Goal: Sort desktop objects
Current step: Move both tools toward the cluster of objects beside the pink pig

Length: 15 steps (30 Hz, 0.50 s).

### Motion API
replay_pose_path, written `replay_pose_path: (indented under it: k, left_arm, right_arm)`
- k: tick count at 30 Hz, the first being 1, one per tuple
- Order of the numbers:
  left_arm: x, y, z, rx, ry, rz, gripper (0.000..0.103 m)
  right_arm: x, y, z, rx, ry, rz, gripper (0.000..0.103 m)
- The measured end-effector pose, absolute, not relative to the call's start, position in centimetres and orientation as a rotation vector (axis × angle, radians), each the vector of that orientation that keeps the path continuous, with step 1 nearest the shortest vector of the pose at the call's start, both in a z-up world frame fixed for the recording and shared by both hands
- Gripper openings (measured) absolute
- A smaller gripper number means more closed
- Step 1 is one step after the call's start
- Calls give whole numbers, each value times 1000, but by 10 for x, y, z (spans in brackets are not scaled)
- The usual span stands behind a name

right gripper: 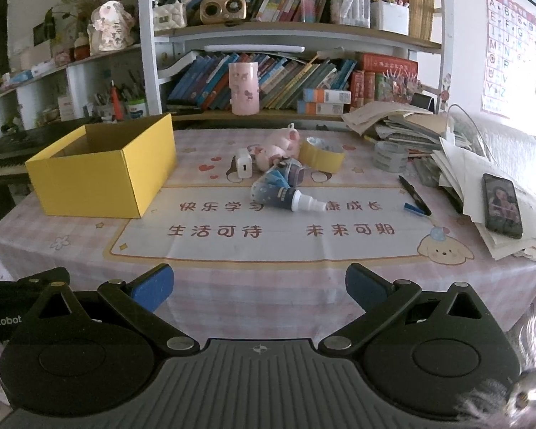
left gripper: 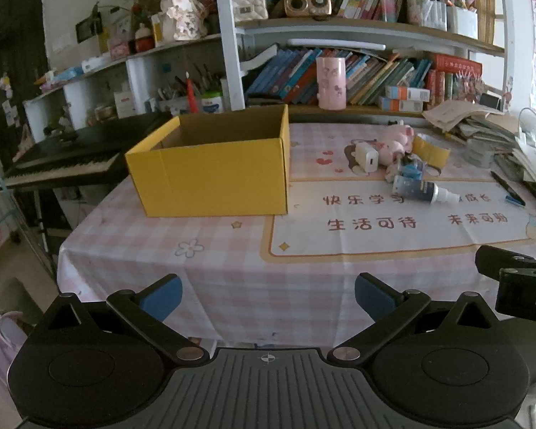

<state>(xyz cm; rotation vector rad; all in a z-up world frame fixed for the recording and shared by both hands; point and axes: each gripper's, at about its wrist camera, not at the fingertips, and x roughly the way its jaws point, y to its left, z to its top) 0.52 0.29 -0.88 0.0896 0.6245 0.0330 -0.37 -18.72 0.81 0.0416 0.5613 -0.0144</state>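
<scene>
An open yellow cardboard box (left gripper: 214,171) (right gripper: 103,175) stands on the left of the pink checked tablecloth (left gripper: 232,279) (right gripper: 253,286), empty as far as I see. A cluster of small things lies mid-table: a white charger (left gripper: 367,157) (right gripper: 243,168), a pink pig toy (left gripper: 393,143) (right gripper: 278,146), a yellow tape roll (left gripper: 430,152) (right gripper: 321,155), a dark spray bottle (left gripper: 421,187) (right gripper: 293,198). My left gripper (left gripper: 268,296) and right gripper (right gripper: 259,287) hang open over the table's near edge, nothing between their blue pads.
A black pen (right gripper: 414,195) and a clear tape roll (right gripper: 389,155) lie right of the cluster. Stacked papers with a phone (right gripper: 502,211) fill the right side. Bookshelves rise behind; a keyboard piano (left gripper: 71,161) stands left of the table.
</scene>
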Motion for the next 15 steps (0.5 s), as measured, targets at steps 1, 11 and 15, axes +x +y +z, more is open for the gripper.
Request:
replay_pose_path:
  k: [1,11,15]
  left_arm:
    - [5,3,-9,89,624,34,103]
    - [6,4,-7,88,624,31,103]
    - [6,5,-6,87,624,32,103]
  right_arm:
    - [-4,-187,8,41,560,-13,103]
    - [-2,-188,9,41,559,-16,103]
    - [-2,-188,8,40,559,-15,103]
